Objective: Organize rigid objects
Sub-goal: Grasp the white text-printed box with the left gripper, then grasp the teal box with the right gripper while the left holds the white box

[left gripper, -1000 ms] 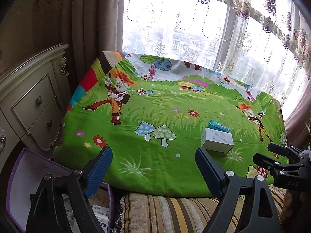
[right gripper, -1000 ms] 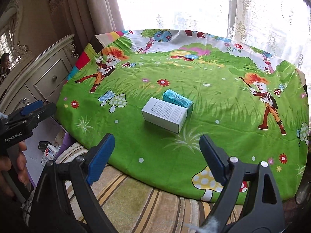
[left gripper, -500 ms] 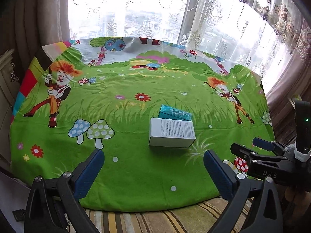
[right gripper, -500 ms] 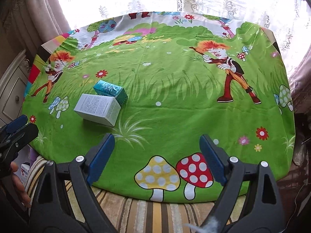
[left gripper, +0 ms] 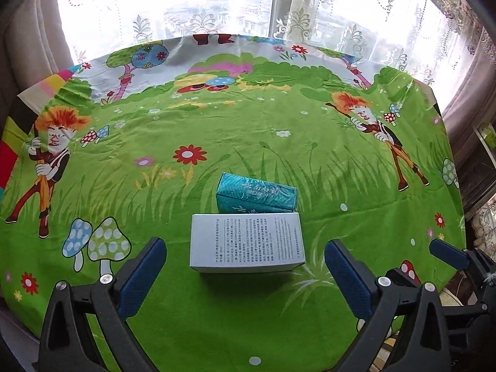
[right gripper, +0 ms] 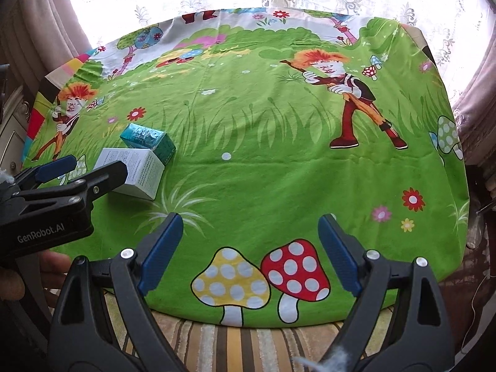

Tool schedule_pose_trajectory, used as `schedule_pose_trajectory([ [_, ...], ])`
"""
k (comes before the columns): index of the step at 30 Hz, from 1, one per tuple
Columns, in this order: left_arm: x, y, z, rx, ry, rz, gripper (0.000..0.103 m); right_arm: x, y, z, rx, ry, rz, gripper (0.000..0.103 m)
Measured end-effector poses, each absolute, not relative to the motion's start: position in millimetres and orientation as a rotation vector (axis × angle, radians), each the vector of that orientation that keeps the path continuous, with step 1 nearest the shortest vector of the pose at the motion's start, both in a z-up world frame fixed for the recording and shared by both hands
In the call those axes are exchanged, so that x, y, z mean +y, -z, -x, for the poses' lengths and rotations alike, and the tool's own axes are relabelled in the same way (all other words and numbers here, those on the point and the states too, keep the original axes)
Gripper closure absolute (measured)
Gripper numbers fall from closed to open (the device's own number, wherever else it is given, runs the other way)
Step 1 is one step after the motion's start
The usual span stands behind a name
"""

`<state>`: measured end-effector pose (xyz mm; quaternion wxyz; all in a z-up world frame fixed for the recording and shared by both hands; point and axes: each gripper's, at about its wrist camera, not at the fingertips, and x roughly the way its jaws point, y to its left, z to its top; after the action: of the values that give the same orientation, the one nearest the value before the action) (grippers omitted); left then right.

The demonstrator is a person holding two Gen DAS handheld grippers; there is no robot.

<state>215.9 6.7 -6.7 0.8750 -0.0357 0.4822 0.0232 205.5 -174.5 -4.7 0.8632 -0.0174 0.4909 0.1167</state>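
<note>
A white box (left gripper: 246, 241) with small printed text lies flat on the green cartoon cloth (left gripper: 217, 130). A teal box (left gripper: 257, 195) lies just behind it, touching it. My left gripper (left gripper: 245, 274) is open, its blue pads standing either side of the white box's near end and clear of it. In the right wrist view the white box (right gripper: 139, 173) and teal box (right gripper: 148, 142) sit at the left, partly behind the left gripper's fingers (right gripper: 55, 167). My right gripper (right gripper: 251, 254) is open over the printed mushrooms, with nothing between its fingers.
The cloth covers a round-edged surface before a bright window with lace curtains (left gripper: 217, 3). A striped cushion (right gripper: 248, 347) shows under the cloth's near edge. A carved cabinet (right gripper: 9, 130) stands at the left. A hand (right gripper: 18, 276) holds the left gripper.
The left gripper swung right from the cabinet side and came down close over the white box, its jaws wider. The right gripper shifted right early on, then stayed over the mushrooms.
</note>
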Motion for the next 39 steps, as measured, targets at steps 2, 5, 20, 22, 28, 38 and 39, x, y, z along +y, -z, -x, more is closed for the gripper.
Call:
schedule_pose_trajectory([
  [2, 6, 14, -219, 1.032, -0.064, 0.054, 0.0, -175, 7, -207, 1.037, -0.247, 0.03, 0.013],
  [5, 10, 25, -222, 1.065, -0.059, 0.059, 0.0, -173, 11, -208, 1.05, -0.255, 0.029, 0.013],
  [20, 25, 41, -226, 1.093, -0.018, 0.14, 0.016, -160, 13, -206, 1.054, -0.257, 0.088, 0.012],
  [22, 32, 39, -220, 1.083, -0.023, 0.165, 0.016, -155, 12, -206, 1.053, -0.272, 0.104, 0.013],
  [28, 57, 29, -189, 1.055, -0.078, 0.249, 0.016, -131, 5, -208, 1.031, -0.343, 0.162, 0.013],
  [38, 89, 11, -147, 0.954, -0.16, 0.343, 0.016, -72, 0, -235, 0.946, -0.56, 0.358, 0.013],
  [39, 92, 10, -143, 0.946, -0.165, 0.349, 0.016, -66, 0, -239, 0.938, -0.576, 0.375, 0.013],
])
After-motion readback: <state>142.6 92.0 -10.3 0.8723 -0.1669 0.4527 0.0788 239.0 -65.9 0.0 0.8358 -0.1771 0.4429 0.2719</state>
